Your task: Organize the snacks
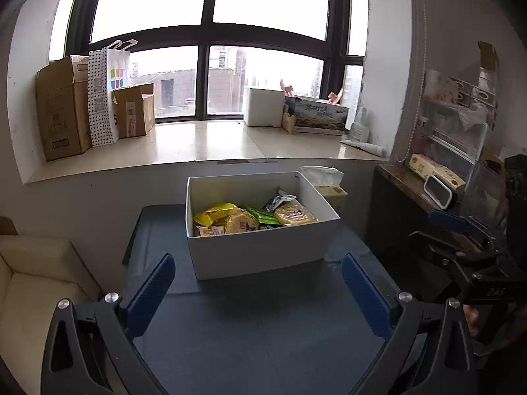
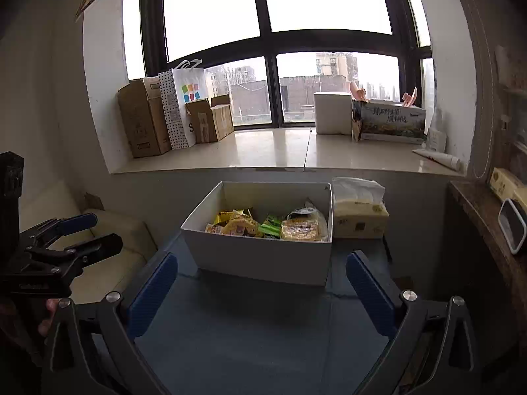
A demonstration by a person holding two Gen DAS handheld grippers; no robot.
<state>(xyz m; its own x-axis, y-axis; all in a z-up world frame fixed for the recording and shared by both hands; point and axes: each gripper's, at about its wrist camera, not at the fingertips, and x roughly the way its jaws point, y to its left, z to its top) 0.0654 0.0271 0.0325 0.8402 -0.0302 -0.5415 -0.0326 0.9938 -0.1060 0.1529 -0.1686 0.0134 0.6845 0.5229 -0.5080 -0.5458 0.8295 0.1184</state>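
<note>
Step in hand: snacks look gathered; the yellow, green and silver snack packets point(image 1: 250, 219) all lie inside the open white cardboard box point(image 1: 260, 250) on the dark blue tabletop point(image 1: 257, 329), none loose outside.

You hold both tools level and back from the box. Left gripper point(image 1: 258, 291): blue fingers spread wide, nothing between them. Right gripper point(image 2: 262, 291): likewise spread, unloaded.

Next move, if any: straighten packets; approach from above, clear of the box wall.

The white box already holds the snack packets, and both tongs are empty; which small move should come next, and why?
Probably bring the open right tongs forward over the white box toward the yellow packet. Both tongs hover open above the bare blue table, and the packets lie in a loose heap.
</note>
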